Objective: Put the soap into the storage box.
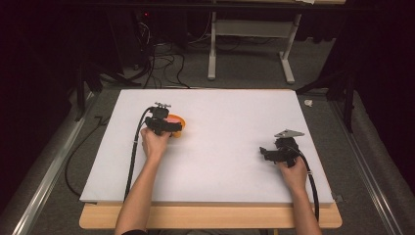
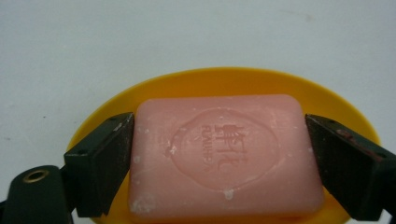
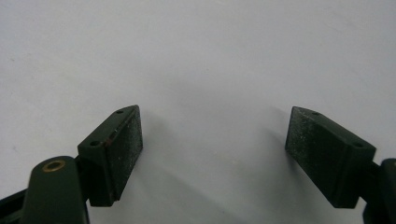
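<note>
A pink bar of soap (image 2: 224,158) with a stamped oval mark lies in a yellow oval dish (image 2: 224,81). My left gripper (image 2: 219,123) has one black jaw pressed against each short side of the bar. In the high view the left gripper (image 1: 169,126) is over the dish (image 1: 179,119) at the left middle of the white board, and the soap itself is hidden under it. My right gripper (image 1: 264,152) rests low at the right side of the board. Its jaws (image 3: 215,116) stand wide apart over bare white surface with nothing between them.
The white board (image 1: 220,147) lies on a wooden table (image 1: 210,218) whose front edge shows below it. Cables trail from both grippers toward the person. Beyond the board are a grey floor, cables and a white table frame (image 1: 249,44).
</note>
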The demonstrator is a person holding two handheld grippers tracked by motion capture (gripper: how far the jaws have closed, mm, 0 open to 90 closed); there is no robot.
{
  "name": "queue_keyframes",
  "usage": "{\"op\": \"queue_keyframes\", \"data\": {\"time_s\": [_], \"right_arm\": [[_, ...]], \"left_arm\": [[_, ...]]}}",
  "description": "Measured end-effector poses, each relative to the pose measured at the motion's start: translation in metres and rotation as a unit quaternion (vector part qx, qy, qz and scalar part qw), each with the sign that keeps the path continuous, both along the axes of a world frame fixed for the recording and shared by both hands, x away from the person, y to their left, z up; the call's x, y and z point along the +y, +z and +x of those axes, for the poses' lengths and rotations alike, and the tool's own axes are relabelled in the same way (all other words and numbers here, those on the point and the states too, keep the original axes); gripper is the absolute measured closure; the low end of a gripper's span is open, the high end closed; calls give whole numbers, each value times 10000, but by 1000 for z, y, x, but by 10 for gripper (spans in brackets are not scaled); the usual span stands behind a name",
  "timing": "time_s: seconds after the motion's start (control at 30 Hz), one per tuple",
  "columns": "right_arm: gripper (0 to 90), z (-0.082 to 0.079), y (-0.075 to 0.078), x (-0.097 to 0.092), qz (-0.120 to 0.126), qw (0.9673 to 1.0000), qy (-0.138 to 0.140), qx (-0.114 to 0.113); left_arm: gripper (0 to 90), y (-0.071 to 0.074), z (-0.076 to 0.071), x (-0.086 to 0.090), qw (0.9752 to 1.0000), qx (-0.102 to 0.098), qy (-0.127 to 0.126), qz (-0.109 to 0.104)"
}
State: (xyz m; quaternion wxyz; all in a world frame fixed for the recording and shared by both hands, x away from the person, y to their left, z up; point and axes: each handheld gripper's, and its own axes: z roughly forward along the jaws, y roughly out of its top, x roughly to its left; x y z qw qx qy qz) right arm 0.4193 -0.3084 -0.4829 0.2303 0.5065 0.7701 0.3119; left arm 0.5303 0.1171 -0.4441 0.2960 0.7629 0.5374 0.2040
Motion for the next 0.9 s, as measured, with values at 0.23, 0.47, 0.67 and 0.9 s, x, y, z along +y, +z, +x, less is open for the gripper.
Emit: {"op": "queue_keyframes", "data": {"time_s": [0.23, 0.47, 0.67, 0.9], "right_arm": [[194, 0, 0, 0, 8, 10000, 3, 9], [194, 0, 0, 0, 11, 10000, 2, 12], [194, 0, 0, 0, 15, 10000, 0, 15], [194, 1, 0, -1, 17, 10000, 5, 16]], "left_arm": [[131, 13, -3, 6, 9995, -214, 14, -217], [142, 24, -11, 13, 9991, -305, -121, -263], [144, 30, -17, 17, 9983, -388, -183, -384], [145, 36, -26, 19, 9975, -494, -265, -433]]}}
